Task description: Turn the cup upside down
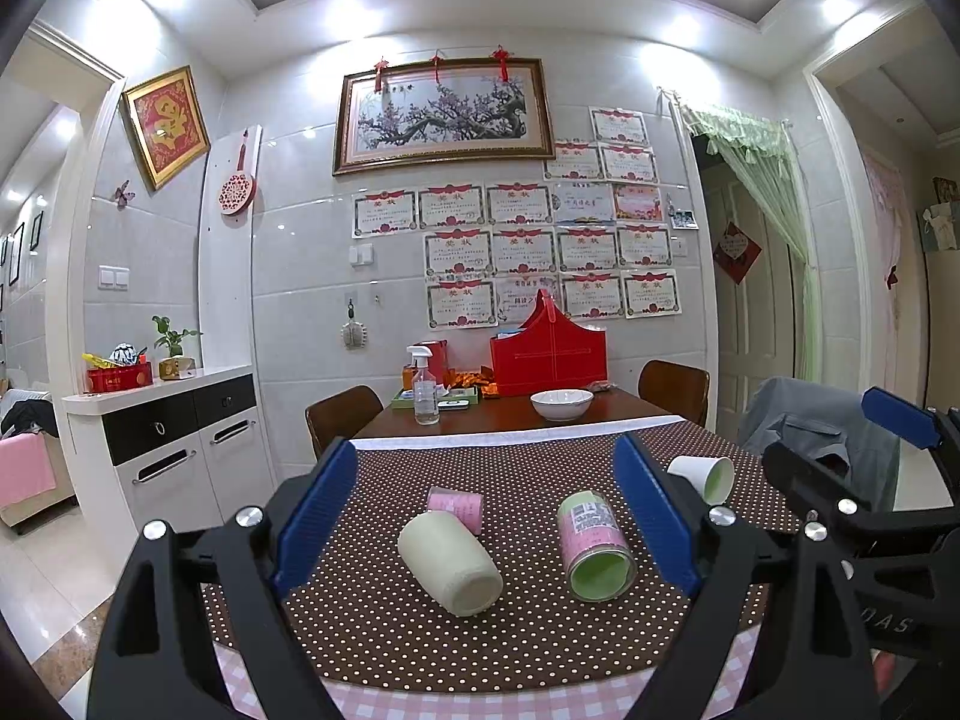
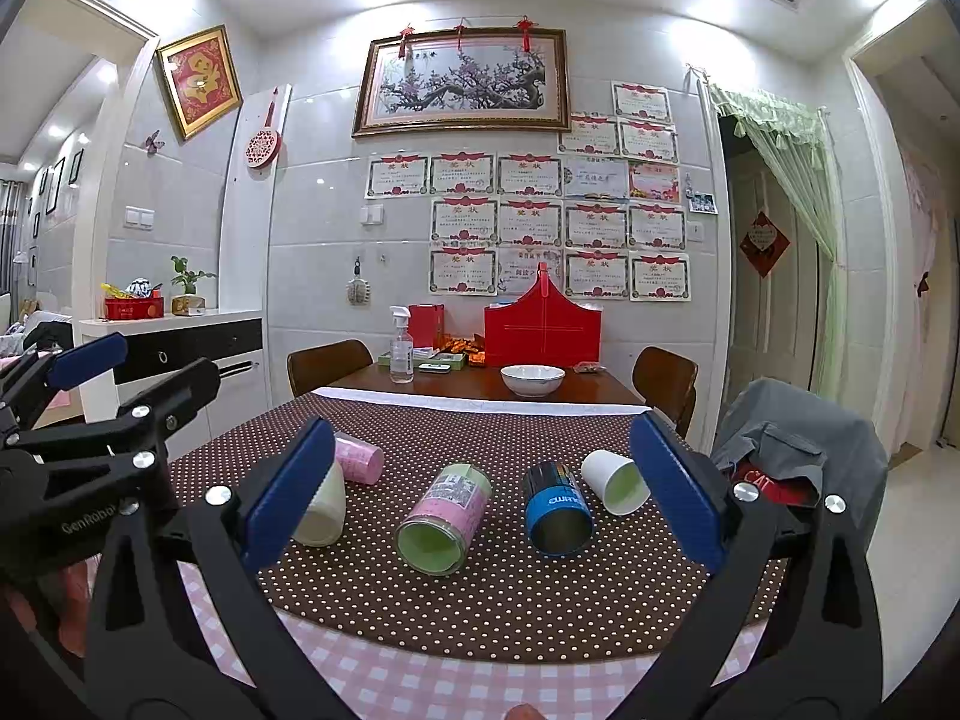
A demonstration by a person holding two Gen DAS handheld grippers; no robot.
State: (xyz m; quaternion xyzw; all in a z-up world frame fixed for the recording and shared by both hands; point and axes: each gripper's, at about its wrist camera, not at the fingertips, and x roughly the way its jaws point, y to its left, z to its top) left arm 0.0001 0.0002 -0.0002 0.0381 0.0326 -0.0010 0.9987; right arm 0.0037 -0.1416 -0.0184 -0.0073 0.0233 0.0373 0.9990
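cups: five lie tipped on the counter (image 2: 480,612), cream cup (image 1: 450,564) nearest | left hand-held gripper (image 1: 480,516): spread wide, empty, framing it | right hand-held gripper (image 2: 480,492): spread wide, empty

Table (image 2: 420,384) under dotted cloth (image 2: 480,600) (five cups (image 2: 444,516) toppled)

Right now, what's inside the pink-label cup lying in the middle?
The pink-label cup lies on its side on the dotted cloth, mouth toward the cameras. Its pale green inside looks empty. The deepest part near the base is in shadow, so that cannot be confirmed.
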